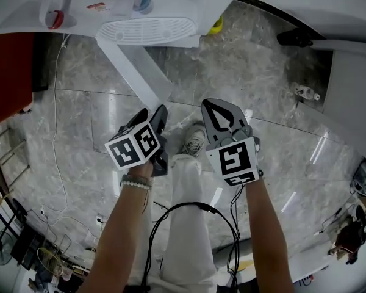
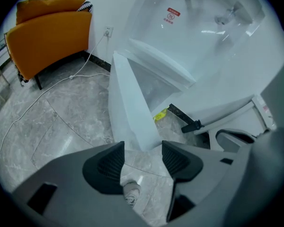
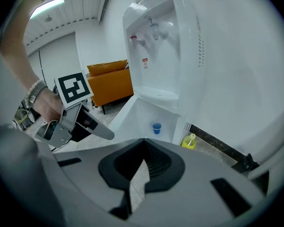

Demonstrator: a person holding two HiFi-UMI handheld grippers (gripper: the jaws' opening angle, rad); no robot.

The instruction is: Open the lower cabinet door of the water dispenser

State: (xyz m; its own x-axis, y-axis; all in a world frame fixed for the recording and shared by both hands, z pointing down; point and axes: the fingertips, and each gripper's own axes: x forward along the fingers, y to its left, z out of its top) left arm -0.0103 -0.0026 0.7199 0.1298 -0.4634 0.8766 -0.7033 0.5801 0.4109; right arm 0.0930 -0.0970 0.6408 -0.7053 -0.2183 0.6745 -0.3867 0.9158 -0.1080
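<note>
At our 9 o'clock an orange chair [image 2: 47, 37] stands against the wall. Our left tool [image 1: 158, 118] points down at the marble floor [image 1: 262, 84] with its jaws apart and nothing between its pads [image 2: 111, 162]; only floor and our shoe [image 1: 194, 142] show through the gap. At 12 o'clock from that tool, the lower cabinet door [image 1: 137, 72] of the water dispenser [image 1: 128, 5] is swung wide open, its free edge near the tool's tips. A blue cup [image 3: 156, 127] sits inside the open cabinet. Our right tool [image 1: 215, 110], beside the left one, has its jaws closed together and holds nothing. At 1 o'clock, a yellow bottle [image 3: 190, 141] stands on the floor beside the dispenser.
</note>
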